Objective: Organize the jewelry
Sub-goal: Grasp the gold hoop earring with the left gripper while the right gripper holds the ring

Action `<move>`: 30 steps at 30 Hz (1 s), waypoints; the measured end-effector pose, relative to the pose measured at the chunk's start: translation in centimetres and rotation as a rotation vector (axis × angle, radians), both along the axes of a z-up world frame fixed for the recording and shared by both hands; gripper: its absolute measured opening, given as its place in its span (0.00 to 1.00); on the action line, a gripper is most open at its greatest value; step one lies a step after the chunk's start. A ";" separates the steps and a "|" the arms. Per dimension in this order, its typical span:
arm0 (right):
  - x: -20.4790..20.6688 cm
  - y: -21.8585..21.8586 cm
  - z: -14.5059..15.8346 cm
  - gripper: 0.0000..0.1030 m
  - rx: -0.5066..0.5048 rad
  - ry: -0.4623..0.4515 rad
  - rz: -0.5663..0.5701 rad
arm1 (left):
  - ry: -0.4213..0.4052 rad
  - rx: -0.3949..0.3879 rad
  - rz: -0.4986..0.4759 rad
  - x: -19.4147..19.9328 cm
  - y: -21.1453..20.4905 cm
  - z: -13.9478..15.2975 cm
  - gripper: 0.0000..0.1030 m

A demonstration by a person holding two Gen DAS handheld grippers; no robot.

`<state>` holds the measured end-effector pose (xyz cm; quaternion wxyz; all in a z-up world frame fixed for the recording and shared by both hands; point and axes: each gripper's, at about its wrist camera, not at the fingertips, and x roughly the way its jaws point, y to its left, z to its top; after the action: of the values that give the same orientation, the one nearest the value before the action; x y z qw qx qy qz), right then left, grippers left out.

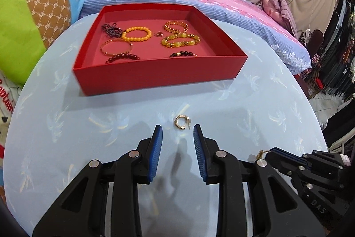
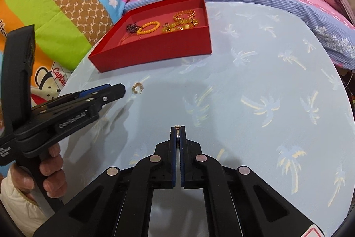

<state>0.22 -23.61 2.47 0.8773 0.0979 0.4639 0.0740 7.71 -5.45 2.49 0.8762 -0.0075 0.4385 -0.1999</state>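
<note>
Pinched between the blue pads of the right gripper (image 2: 177, 128) is a small gold ring (image 2: 177, 127), held edge-on so that only its thin rim and a bit of its decorated top show above the fingertips; its flat face runs along the line of the fingers. From the left wrist view, that same ring (image 1: 260, 153) sticks out of the closed tips near the right edge of the round table (image 1: 66, 148).

Just ahead of the left gripper (image 1: 178, 128) lies a second gold ring (image 1: 182, 122), an open band lying flat on the table with its gap turned toward the right finger. It sits beyond the fingertips, not between them; the jaws stand apart with nothing in them. A hand (image 2: 52, 172) with a pale sleeve holds the left gripper's handle.

Farther back, toward the far edge of the table, sits a red box (image 1: 159, 74), its long side facing the grippers. Inside it lie a yellow bead bracelet (image 1: 136, 35), a thin gold bangle (image 1: 115, 47), dark bead bracelets, gold chain pieces and a small ring (image 1: 159, 33).

Beyond the table is bedding in pink, blue and cartoon prints.
</note>
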 end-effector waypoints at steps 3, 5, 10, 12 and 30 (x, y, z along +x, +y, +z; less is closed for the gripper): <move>0.5 -0.5 0.2 0.02 0.008 -0.006 -0.015 | 0.014 0.005 -0.007 1.2 -1.0 -0.7 0.27; 0.9 -0.8 0.3 0.02 0.013 -0.007 -0.023 | 0.021 0.011 -0.009 1.7 -1.4 -1.2 0.23; 1.5 -1.1 0.1 0.02 0.022 -0.006 -0.027 | 0.018 0.025 -0.019 2.2 -2.1 -1.8 0.17; 1.8 -1.1 0.1 0.02 0.025 -0.005 -0.027 | 0.009 0.032 -0.026 2.0 -2.3 -1.8 0.16; 3.1 -0.9 2.0 0.02 0.053 -0.044 -0.028 | -0.027 -0.019 -0.001 0.7 0.9 0.8 0.00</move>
<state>3.31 -24.56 4.50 0.8853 0.1262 0.4410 0.0760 8.40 -4.59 3.33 0.8817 -0.0131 0.4249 -0.2049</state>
